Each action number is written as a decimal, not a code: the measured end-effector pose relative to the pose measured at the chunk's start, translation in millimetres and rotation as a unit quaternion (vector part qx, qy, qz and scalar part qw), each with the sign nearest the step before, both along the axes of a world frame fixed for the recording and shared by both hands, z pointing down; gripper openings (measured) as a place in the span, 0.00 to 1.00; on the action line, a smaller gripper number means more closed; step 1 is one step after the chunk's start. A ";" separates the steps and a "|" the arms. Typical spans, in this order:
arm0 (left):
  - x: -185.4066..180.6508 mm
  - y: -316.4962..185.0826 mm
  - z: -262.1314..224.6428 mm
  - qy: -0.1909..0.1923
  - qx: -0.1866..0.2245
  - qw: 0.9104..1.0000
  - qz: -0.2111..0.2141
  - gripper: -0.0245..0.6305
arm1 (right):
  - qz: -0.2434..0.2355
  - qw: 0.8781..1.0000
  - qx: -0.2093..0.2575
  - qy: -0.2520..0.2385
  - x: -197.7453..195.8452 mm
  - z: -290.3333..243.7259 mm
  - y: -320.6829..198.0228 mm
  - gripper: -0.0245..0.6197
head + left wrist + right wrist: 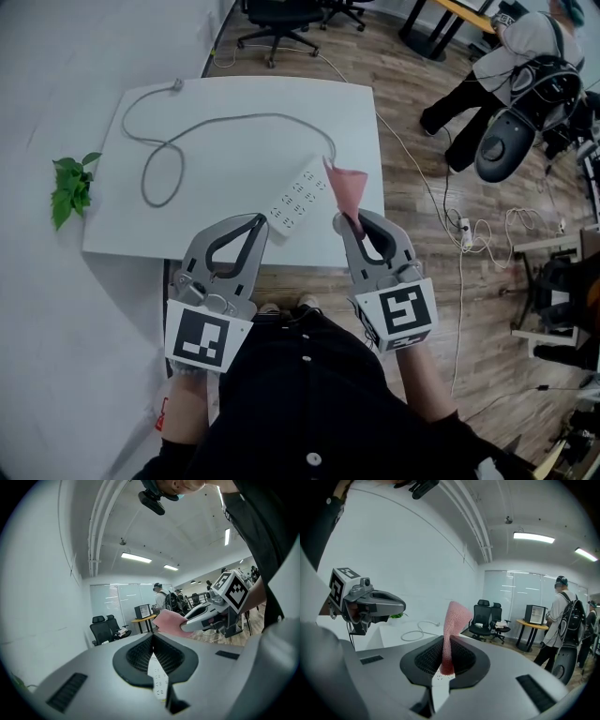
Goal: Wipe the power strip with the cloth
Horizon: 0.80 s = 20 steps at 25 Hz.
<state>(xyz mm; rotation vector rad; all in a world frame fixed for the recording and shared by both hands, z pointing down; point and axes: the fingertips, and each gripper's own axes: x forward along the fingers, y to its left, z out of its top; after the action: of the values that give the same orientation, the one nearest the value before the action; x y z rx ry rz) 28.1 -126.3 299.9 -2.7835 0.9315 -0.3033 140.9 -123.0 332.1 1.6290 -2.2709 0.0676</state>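
The white table (pixel 244 159) is filling the space ahead of me, with its near edge just beyond my two grippers. I am holding both of them over that near edge, side by side and a little apart. My left gripper (pixel 260 221) is clenched on nothing, its jaws meeting at the tips. My right gripper (pixel 347 222) is pinching the cloth (pixel 345 190), its jaws squeezed together on the lower end.

The strip (pixel 298 199) is lying slantwise on the table close to the near edge, between my two sets of jaw tips. Its near end is sitting just beside the tips of my left gripper, and its far end is pointing away and to the right. In both gripper views the strip's white sockets are showing through the gap under the jaws.

The grey cable (pixel 225 120) is running from the strip's far end across the table and curling into a loop toward the far left corner.

The pink cloth is standing up out of my right jaws, just beside the strip's far end. I cannot tell whether it is touching the strip.

A small green plant (pixel 71 187) is lying on the floor, left of the table.
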 end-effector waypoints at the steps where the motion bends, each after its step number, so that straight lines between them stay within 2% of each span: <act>1: -0.5 -0.2 0.3 -0.001 -0.001 1.000 -0.002 0.06 | 0.000 1.000 0.001 -0.001 0.1 0.2 0.3 0.11; 20: 1.6 4.6 3.8 0.000 0.001 1.000 0.000 0.06 | -0.010 1.000 -0.013 0.002 -6.8 9.2 9.2 0.11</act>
<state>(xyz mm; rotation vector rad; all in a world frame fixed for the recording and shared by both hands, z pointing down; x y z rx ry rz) 29.8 -121.7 303.8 -2.7830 0.9302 -0.3015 134.1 -113.8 341.4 1.5930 -2.2733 0.0878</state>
